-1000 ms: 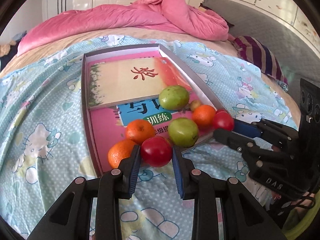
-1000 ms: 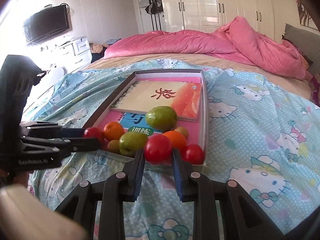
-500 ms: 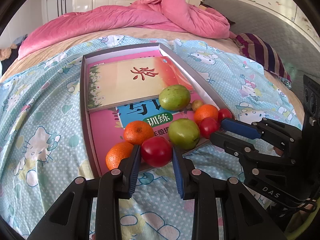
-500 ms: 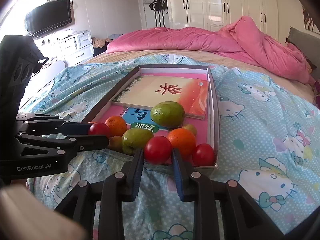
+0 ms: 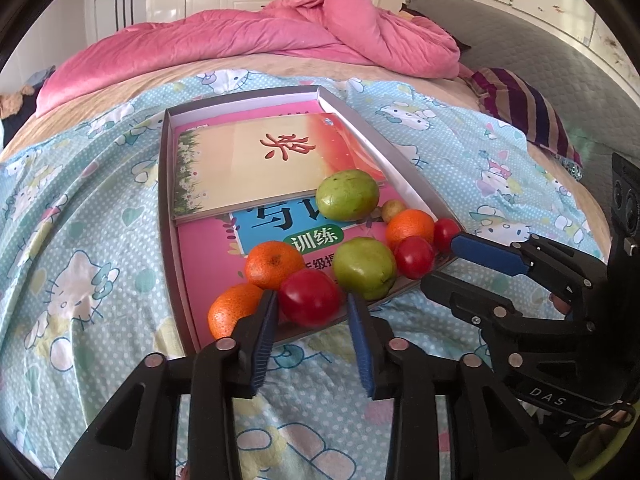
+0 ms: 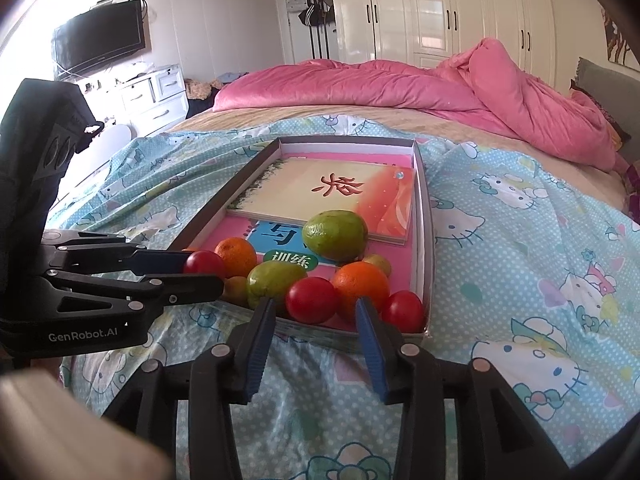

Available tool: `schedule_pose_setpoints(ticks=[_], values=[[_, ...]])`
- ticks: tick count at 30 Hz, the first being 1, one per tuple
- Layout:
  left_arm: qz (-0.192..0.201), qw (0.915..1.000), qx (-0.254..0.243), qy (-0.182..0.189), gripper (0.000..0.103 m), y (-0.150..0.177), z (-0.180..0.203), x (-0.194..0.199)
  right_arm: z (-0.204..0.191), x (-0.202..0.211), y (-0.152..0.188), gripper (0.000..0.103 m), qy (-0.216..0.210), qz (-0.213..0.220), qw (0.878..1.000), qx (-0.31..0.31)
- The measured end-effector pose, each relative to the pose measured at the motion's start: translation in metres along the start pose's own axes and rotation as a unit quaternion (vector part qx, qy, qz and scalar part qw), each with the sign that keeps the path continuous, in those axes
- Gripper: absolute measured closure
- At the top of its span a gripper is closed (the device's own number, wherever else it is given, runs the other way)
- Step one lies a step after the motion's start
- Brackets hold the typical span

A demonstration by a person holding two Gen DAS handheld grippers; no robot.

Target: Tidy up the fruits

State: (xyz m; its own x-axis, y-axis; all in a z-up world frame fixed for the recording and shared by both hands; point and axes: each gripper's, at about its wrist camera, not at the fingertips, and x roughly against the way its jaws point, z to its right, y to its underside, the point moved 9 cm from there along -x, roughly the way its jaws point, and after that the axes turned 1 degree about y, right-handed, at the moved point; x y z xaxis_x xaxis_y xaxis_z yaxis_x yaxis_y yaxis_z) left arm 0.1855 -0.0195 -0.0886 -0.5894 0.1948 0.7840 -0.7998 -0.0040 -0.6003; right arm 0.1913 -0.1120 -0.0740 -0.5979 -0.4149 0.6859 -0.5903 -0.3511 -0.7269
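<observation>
Along the tray's [image 5: 168, 216] near edge: left gripper [image 5: 312, 314], jaws parted, straddles a red fruit [image 5: 309, 297] without pinching it; oranges and green fruits cluster mid-edge; right gripper [image 6: 316, 312], jaws released, frames another red fruit [image 6: 312, 299] near the right corner.

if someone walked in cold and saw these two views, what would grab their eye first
Probably the cluster of red, orange and green fruit at the near end of the shallow box, lying on the books inside it. Each gripper's open fingers frame a red fruit: the left gripper around one red fruit, the right gripper around another. Behind, a rumpled pink duvet covers the far side of the bed.
</observation>
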Motion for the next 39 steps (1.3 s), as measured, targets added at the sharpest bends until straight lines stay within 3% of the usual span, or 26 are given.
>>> schedule_pose_setpoints(ticks=[8,15,24,33,36,39], values=[[0.01,0.9999,0.005,-0.003,0.057,-0.003,-0.001,0.007,0.001,0.002,-0.001,0.061,0.004,0.004,1.0,0.001],[0.048,0.9987,0.012,0.012,0.049,-0.011,0.002,0.027,0.005,0.012,-0.003,0.06,0.015,0.018,1.0,0.003],[0.095,0.9951,0.029,0.001,0.027,-0.01,0.003,0.063,0.003,0.046,-0.015,0.039,0.037,0.068,0.997,0.006],[0.101,0.9908,0.068,-0.058,0.024,0.02,0.0,0.086,-0.002,0.091,-0.015,0.011,0.075,0.116,0.99,-0.015],[0.1,0.9881,0.08,-0.085,0.024,0.039,-0.002,0.091,-0.012,0.094,-0.002,0.004,0.089,0.099,0.991,-0.003],[0.082,0.988,0.104,-0.079,0.024,0.06,-0.002,0.088,-0.017,0.089,0.017,0.004,0.108,0.063,0.992,-0.005]])
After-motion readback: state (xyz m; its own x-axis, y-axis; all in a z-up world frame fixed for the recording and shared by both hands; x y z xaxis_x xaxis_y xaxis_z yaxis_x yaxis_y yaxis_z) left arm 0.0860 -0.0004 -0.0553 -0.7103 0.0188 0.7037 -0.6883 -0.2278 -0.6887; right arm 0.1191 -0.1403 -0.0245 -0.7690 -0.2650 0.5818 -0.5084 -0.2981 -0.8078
